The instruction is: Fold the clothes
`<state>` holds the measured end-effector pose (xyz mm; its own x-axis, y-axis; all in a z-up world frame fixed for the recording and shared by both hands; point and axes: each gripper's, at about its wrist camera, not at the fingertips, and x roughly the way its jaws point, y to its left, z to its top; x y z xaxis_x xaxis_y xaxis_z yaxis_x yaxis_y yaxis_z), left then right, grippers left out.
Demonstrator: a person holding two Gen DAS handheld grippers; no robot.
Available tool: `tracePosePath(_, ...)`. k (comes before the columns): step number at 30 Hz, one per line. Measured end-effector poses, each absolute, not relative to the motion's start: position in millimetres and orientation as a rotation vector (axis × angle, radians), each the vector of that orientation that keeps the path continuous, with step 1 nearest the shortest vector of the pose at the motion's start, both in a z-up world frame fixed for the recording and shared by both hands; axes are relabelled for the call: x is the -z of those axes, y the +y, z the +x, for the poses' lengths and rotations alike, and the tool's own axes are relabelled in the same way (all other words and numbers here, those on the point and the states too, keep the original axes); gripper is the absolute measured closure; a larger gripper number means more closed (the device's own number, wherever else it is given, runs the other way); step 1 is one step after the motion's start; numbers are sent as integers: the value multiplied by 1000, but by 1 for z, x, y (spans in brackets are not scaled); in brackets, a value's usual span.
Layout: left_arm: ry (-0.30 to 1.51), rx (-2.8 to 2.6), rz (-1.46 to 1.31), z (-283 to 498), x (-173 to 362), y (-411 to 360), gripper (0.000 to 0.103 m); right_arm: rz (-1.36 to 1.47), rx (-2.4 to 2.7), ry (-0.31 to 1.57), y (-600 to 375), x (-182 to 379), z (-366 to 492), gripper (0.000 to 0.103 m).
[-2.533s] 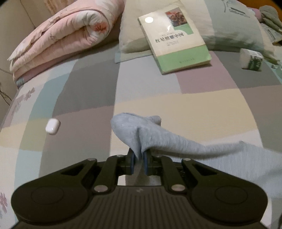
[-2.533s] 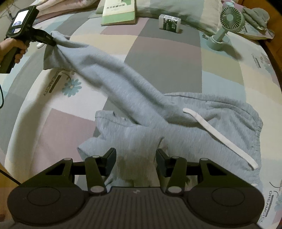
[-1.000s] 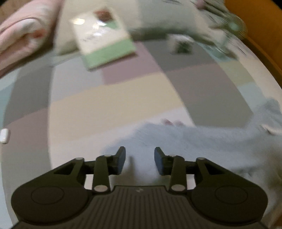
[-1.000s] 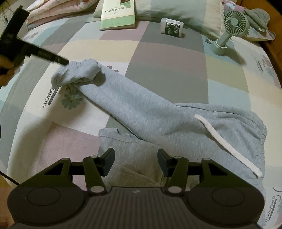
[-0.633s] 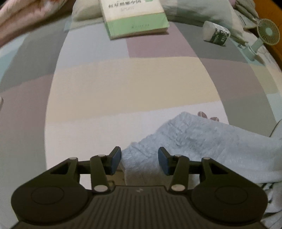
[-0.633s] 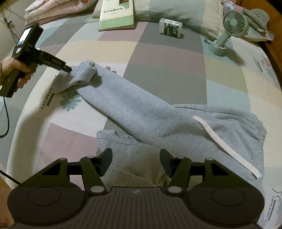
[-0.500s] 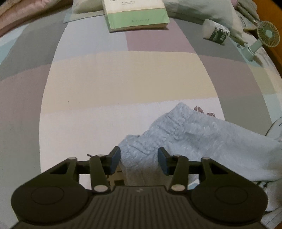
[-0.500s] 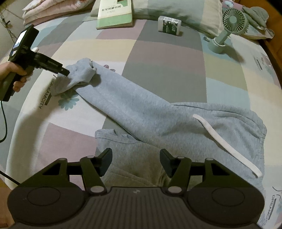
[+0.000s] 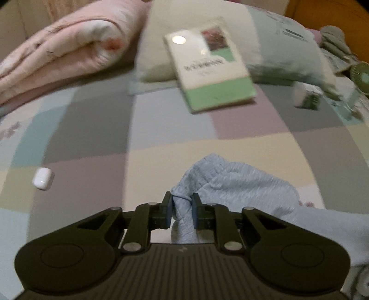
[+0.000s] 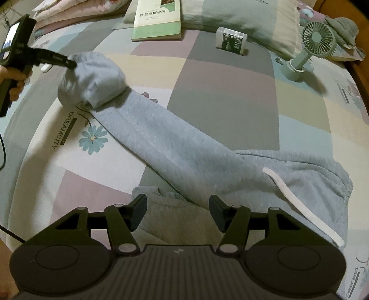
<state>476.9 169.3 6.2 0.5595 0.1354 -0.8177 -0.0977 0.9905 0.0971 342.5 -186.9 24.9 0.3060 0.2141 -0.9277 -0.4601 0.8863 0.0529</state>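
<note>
- The left gripper [image 9: 182,208] has just been closing, and its blue pads now pinch a fold of the cuff [image 10: 92,78] of the grey sweatpants [image 10: 184,147]; the fabric bunches up between the fingers and rises just ahead of them.
- From the right wrist view, the left gripper [image 10: 70,63] sits far ahead and to the left, held by a hand [image 10: 11,78], with the cuff end lifted off the bed [image 10: 219,97] and curled over on itself.
- The right gripper [image 10: 177,210] is released, its jaws standing wide apart with nothing pressed between them; the second trouser leg [image 10: 175,221] lies directly below and between the fingers.
- The clamped leg runs diagonally from the cuff down to the waist, which lies just ahead and to the right of the right gripper, with a white drawstring [image 10: 302,207] across it.
- Well beyond the right gripper: a green book [image 10: 156,20] leaning on a pillow [image 10: 230,13], a small box [image 10: 230,42], and a green hand fan [image 10: 306,48] to the far right.
- Left of the left gripper, well apart, a small white case [image 9: 42,181] rests on the patchwork sheet; a rolled pink quilt [image 9: 64,50] lies far ahead to the left.
</note>
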Motion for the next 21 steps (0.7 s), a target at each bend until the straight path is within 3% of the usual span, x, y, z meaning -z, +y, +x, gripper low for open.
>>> tracePosePath(18, 907, -331, 42, 505, -8, 235, 88, -279, -437, 1177, -169, -22, 360, 38)
tracePosePath(21, 944, -339, 24, 508, -2, 240, 78, -279, -433, 1178, -169, -21, 361, 38)
